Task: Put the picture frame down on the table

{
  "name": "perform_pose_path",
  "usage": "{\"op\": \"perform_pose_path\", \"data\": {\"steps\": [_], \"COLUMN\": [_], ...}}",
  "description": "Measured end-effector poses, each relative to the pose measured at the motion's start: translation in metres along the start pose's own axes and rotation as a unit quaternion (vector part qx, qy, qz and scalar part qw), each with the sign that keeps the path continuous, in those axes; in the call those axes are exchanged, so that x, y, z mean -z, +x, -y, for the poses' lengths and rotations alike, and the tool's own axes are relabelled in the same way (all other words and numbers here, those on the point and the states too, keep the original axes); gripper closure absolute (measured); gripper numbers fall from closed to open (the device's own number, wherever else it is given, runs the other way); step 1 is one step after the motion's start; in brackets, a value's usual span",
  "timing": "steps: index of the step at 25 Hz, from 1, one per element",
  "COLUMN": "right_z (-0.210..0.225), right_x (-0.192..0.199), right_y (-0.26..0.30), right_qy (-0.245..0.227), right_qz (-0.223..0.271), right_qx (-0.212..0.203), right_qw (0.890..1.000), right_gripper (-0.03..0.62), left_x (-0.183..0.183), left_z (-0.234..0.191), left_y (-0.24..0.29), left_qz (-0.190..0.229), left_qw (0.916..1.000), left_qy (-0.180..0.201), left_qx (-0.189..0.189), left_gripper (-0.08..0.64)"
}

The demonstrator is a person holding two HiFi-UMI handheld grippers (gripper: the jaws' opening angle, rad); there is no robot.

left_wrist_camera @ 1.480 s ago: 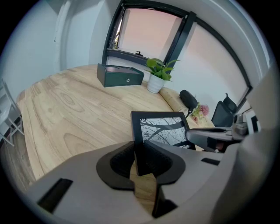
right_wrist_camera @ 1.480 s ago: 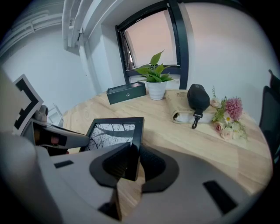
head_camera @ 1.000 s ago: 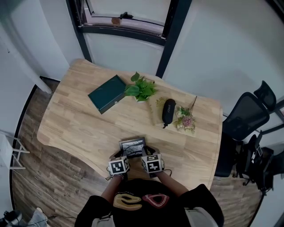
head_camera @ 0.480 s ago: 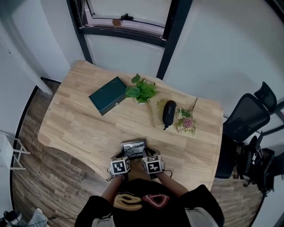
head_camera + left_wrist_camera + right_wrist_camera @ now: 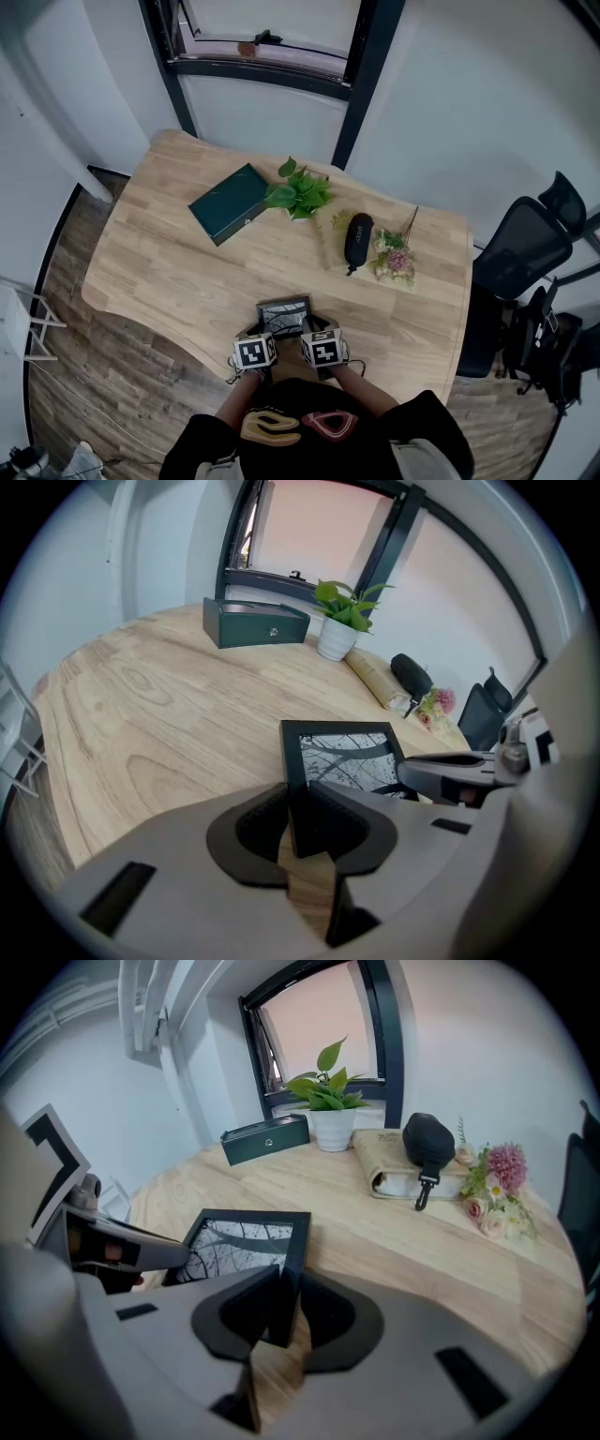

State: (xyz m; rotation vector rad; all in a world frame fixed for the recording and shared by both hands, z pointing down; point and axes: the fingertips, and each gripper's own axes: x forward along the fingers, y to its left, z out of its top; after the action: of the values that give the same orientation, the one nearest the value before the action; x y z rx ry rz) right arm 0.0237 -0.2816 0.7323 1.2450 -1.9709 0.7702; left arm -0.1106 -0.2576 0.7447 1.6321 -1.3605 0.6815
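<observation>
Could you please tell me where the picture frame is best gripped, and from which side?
Grip the picture frame by its thin black border at the two near corners, coming from the person's side of the table. It is a flat, thin slab, so jaws close best across its edge, as the left gripper and right gripper do now.

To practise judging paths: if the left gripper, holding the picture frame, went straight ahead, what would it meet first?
Beyond the picture frame in its jaws, the left gripper faces bare table, then probably the white plant pot, though depth is unclear.
</observation>
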Motion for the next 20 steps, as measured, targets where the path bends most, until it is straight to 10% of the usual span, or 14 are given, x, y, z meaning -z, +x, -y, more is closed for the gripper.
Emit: {"op": "perform_pose_path", "data": {"steps": [20], "right_z": [-0.002], "right_x": [0.011], "right_y": [0.005], "right_qy": [0.008], "right_qz": [-0.031], "right_qx": [-0.006], "right_qw": [0.999], "right_gripper": [0.511], "left_x": [0.009], "left_z": [-0.003], "left_y": [0.002], "left_qz": [-0.031], "left_qw": [0.9994], "left_qy": [-0.011], "left_qx": [-0.004], "left_gripper": [0.477]}}
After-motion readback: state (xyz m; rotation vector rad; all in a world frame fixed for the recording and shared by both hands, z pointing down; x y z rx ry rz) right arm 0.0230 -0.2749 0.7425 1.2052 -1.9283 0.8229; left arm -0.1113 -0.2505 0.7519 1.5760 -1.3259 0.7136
